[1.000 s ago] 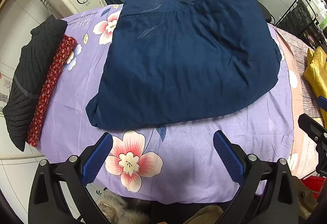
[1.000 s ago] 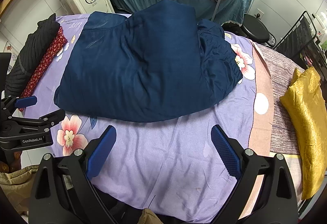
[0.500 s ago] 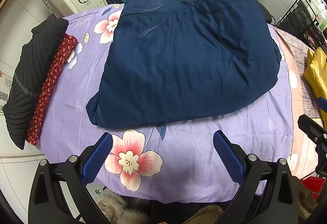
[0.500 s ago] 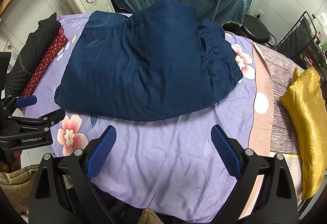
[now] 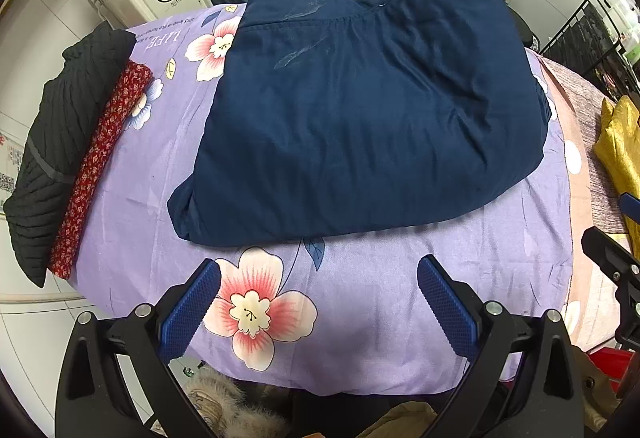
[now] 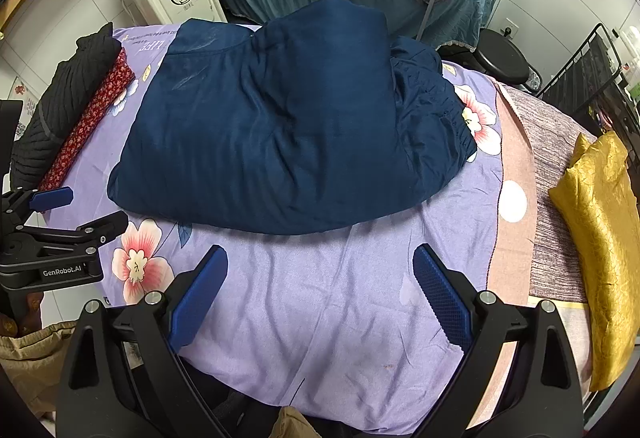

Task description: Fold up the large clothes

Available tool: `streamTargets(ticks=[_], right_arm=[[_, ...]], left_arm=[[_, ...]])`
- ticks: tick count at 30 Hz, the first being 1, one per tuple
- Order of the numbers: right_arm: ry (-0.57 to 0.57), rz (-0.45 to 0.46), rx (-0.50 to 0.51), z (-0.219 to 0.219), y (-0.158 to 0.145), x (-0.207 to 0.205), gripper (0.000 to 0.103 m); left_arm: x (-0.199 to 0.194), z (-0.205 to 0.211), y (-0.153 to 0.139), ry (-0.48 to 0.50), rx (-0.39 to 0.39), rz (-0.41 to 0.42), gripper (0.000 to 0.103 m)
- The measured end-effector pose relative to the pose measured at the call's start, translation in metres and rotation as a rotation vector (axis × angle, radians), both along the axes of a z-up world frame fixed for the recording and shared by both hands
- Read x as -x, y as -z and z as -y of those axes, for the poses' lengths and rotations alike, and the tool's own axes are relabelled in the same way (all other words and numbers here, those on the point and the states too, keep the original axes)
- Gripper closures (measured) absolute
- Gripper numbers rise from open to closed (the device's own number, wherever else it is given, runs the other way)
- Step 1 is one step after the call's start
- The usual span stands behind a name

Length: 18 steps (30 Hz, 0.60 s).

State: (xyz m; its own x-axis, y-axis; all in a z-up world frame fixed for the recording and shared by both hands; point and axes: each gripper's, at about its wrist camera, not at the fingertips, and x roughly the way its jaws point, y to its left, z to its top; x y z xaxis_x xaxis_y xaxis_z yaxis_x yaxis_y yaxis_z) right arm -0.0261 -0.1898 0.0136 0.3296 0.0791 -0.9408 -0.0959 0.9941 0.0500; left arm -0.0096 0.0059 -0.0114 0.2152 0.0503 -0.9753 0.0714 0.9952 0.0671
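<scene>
Both claws, left [image 5: 318, 304] and right [image 6: 320, 290], gape wide and empty at frame bottom, the navy garment [image 6: 288, 134] at centre apparently folded already.

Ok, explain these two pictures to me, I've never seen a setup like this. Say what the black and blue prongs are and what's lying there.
The prongs are two handheld grasping tools, one in each of a person's hands, each carrying a wide-angle camera looking along its two blue-padded fingers. One picture comes from the left tool, the other from the right tool; the left tool also shows at the edge of the right one's view. Both stand open and hold nothing. On the purple flowered sheet lies a folded navy garment. At its left are a black knit and a red patterned cloth, at the right a gold cloth.
</scene>
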Motion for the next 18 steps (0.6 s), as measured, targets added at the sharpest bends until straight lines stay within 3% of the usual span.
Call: streamTargets(ticks=[18], right_arm=[[-0.007,-0.003,-0.002,-0.0014,0.003,0.0035,0.01]], left_arm=[[-0.0006,-0.0016,0.0069,-0.017,-0.003,-0.033,0.006]])
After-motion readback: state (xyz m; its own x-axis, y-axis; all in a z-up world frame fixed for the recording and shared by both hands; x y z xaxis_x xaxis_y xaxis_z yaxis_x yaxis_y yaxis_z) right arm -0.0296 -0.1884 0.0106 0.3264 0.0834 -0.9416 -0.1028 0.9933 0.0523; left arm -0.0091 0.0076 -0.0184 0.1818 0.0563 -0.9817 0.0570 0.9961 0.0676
